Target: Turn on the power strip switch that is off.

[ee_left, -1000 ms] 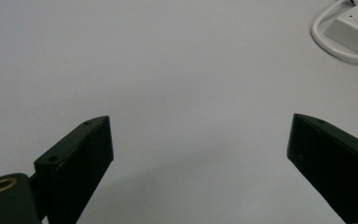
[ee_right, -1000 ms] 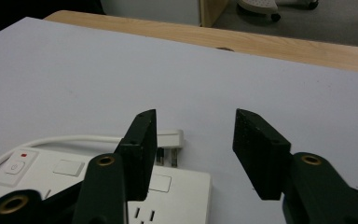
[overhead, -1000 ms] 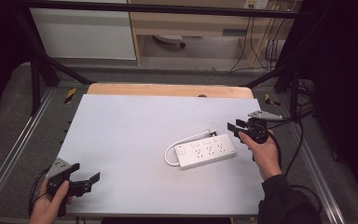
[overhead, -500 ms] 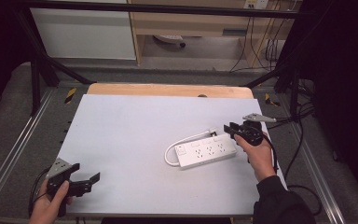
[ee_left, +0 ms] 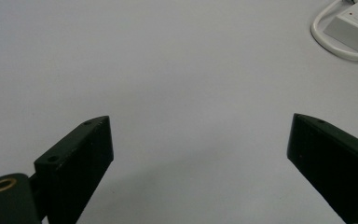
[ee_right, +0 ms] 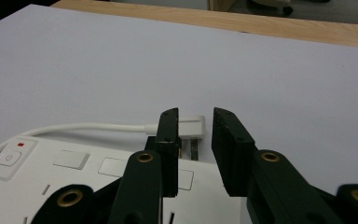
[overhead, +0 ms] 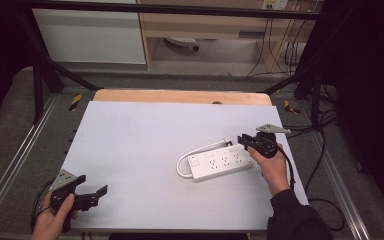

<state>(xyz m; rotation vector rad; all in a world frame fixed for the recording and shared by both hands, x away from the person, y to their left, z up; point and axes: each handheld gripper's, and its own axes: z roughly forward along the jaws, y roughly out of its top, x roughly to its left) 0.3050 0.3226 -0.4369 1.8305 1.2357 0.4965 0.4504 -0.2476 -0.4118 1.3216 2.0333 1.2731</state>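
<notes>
Just slid in from 3 o'clock and narrowed the jaws of the right gripper [ee_right: 195,114] around, not yet onto, the white plug [ee_right: 192,126] at the 2 o'clock end of the power strip [overhead: 220,162] lying toward the table's 4 o'clock, probably readying a pinch, with the left gripper [ee_left: 200,135] parked wide open and empty at 7 o'clock.

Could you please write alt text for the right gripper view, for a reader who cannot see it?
The right gripper has its two black jaws nearly closed around a white plug, above the far end of a white power strip. The plug's cable curves away left over the pale table.
</notes>
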